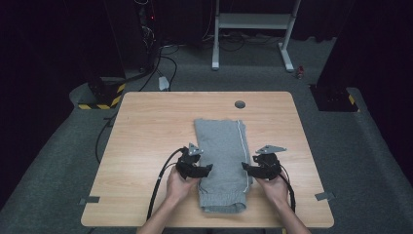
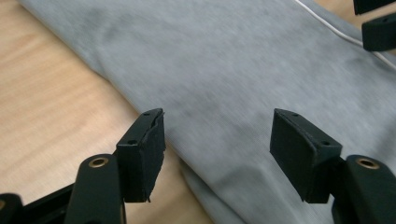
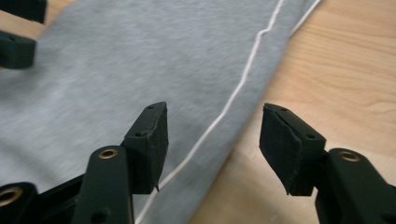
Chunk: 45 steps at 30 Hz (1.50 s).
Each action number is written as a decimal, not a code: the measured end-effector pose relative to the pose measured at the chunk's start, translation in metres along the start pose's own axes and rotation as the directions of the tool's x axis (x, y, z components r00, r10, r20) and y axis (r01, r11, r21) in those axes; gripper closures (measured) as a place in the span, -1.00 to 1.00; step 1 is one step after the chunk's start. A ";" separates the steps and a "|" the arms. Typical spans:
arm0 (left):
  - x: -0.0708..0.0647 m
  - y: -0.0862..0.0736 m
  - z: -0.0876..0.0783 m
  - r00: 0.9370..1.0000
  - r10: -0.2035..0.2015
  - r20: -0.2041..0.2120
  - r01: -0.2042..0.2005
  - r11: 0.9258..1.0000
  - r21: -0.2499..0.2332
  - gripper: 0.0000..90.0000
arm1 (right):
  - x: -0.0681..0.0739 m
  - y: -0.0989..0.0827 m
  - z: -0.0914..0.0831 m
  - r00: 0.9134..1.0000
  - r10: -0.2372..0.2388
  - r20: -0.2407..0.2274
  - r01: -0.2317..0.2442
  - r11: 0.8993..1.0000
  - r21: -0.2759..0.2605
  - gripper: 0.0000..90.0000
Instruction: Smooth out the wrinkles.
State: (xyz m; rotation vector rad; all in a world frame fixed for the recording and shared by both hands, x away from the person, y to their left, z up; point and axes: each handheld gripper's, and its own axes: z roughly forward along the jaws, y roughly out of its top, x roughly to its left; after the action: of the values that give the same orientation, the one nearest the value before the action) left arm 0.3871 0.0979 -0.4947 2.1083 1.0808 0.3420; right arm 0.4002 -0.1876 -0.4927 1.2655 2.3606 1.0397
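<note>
Grey folded sweatpants (image 1: 221,146) lie lengthwise in the middle of the wooden table (image 1: 146,136), with a white stripe (image 1: 242,146) along their right side. My left gripper (image 1: 210,168) is at the pants' left edge, jaws open and pointing right. In the left gripper view the open gripper (image 2: 217,140) hovers over the cloth's (image 2: 233,70) edge with nothing pinched. My right gripper (image 1: 245,168) is at the right edge, open, pointing left. In the right gripper view the gripper (image 3: 212,140) straddles the stripe (image 3: 252,60) and the hem of the pants (image 3: 116,70) without pressing them.
A round cable hole (image 1: 239,104) sits near the table's far edge. Beyond the table stand a white frame (image 1: 253,22) and a yellow-and-black striped base (image 1: 102,95), with cables on the floor. Bare wood lies to both sides of the pants.
</note>
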 end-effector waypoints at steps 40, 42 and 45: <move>0.041 0.003 0.001 0.988 -0.135 -0.078 0.133 0.990 -0.040 -0.16 | -0.001 0.011 0.006 0.998 0.055 -0.033 -0.057 0.997 -0.059 0.14; 0.048 0.008 0.004 0.987 -0.136 -0.089 0.135 0.991 -0.020 -0.16 | -0.006 0.017 0.011 0.998 0.058 -0.032 -0.060 0.997 -0.053 0.18; 0.057 0.012 0.010 0.984 -0.153 -0.093 0.152 0.988 -0.014 -0.14 | -0.008 0.022 0.020 0.998 0.060 -0.016 -0.061 0.997 -0.043 0.20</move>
State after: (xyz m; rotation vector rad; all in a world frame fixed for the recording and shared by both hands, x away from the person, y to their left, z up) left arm 0.4340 0.1334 -0.4978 2.0051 1.2862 0.3735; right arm 0.4289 -0.1772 -0.4919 1.3258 2.3110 1.1163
